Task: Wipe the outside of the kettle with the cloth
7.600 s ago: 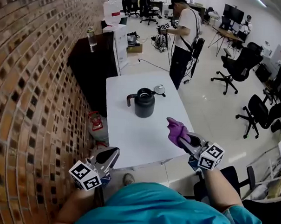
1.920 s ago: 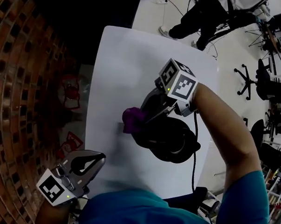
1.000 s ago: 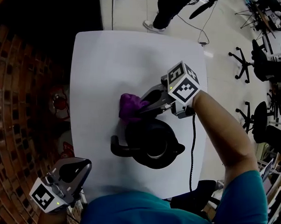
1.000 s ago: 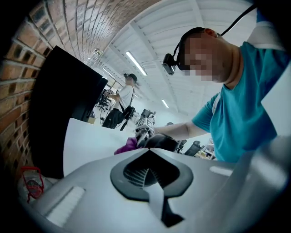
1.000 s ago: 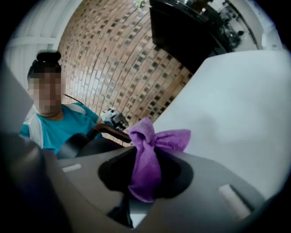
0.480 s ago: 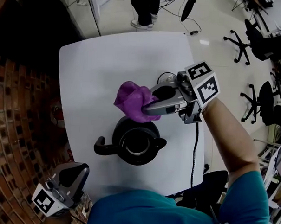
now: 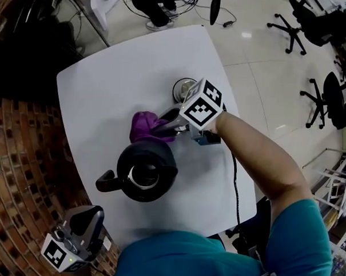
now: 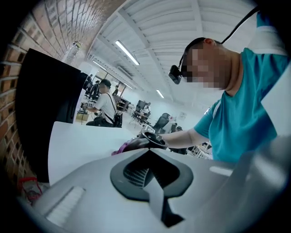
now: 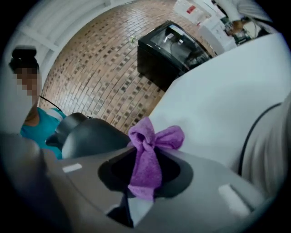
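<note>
Purple cloth [image 7: 142,126] is clamped between the closed jaws of the right gripper [image 7: 164,126] and set against the black kettle [image 7: 144,172]. Left gripper [image 7: 89,222] is held with jaws together, nothing gripped, beside the white table [image 7: 107,80] corner.

Teal shirt [image 7: 190,261], grey marker-cubed right tool [image 7: 163,127]

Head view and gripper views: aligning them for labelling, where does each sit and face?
Head view: on the head, steeply down at kettle, table; both grippers, right forearm show.
Left gripper view: on left gripper, off-table, facing across it; shut jaws, torso show.
Right gripper view: on right gripper, facing kettle; jaws gripping cloth show.
Shared: all see kettle, cloth.
</note>
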A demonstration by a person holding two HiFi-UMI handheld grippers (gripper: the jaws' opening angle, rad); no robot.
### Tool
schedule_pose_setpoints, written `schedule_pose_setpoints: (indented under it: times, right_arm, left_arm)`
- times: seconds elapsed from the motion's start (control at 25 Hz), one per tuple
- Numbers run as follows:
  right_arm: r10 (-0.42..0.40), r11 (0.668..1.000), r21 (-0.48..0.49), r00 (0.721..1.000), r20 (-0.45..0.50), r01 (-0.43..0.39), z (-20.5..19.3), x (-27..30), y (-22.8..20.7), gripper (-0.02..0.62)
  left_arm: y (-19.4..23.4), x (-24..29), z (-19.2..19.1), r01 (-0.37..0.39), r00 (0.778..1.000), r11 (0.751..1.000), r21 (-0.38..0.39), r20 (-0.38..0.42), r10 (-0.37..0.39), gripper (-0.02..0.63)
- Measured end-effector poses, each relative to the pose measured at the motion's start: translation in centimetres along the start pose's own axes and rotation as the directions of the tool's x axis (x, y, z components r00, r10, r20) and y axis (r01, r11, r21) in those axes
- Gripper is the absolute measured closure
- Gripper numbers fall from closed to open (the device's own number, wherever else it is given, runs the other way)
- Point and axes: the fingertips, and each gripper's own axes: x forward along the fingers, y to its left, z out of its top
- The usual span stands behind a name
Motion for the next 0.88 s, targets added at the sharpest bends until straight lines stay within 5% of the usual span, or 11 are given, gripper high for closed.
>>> schedule_pose_setpoints:
  times: [0.16, 0.28, 0.36, 0.48, 0.72, 0.88]
  right_arm:
    - [0.030, 0.999, -0.026, 0.984, 0.173, -0.026, 2.1, -3.6, 3.3, 0.506]
    - [0.135, 0.991, -0.039, 0.914, 0.382, -0.130, 3.5, -7.4, 7.8, 0.506]
    - [0.154, 0.987, -0.033, 0.887, 0.435, -0.155, 2.5, -7.6, 9.0, 0.506]
    - [0.114, 0.989, 0.031, 0.886, 0.449, -0.143, -0.2, -6.0, 7.3, 0.506]
    - [-0.097, 0.995, 0.033, 0.932, 0.348, 0.091, -3.8, -3.7, 2.8, 0.506]
    - [-0.284, 0.929, -0.157, 0.919, 0.274, 0.334, -4.5, -4.3, 3.3, 0.506]
  left_arm:
    - [-0.8, 0.5, 0.5, 0.014, 1.000, 1.000, 0.017, -0.014, -0.013, 0.604]
    - [-1.5, 1.0, 1.4, 0.020, 1.000, 1.000, 0.020, 0.002, -0.020, 0.604]
    - [-1.8, 1.0, 1.4, 0.022, 1.000, 0.999, 0.024, -0.007, -0.022, 0.604]
    - [-2.5, 0.9, 1.0, 0.025, 0.999, 0.999, 0.040, -0.041, -0.024, 0.604]
    - [-4.2, 1.1, 0.8, 0.034, 0.997, 0.993, 0.113, -0.077, -0.025, 0.604]
    - [-5.4, 1.3, 0.5, 0.035, 0.996, 0.990, 0.134, -0.092, -0.022, 0.604]
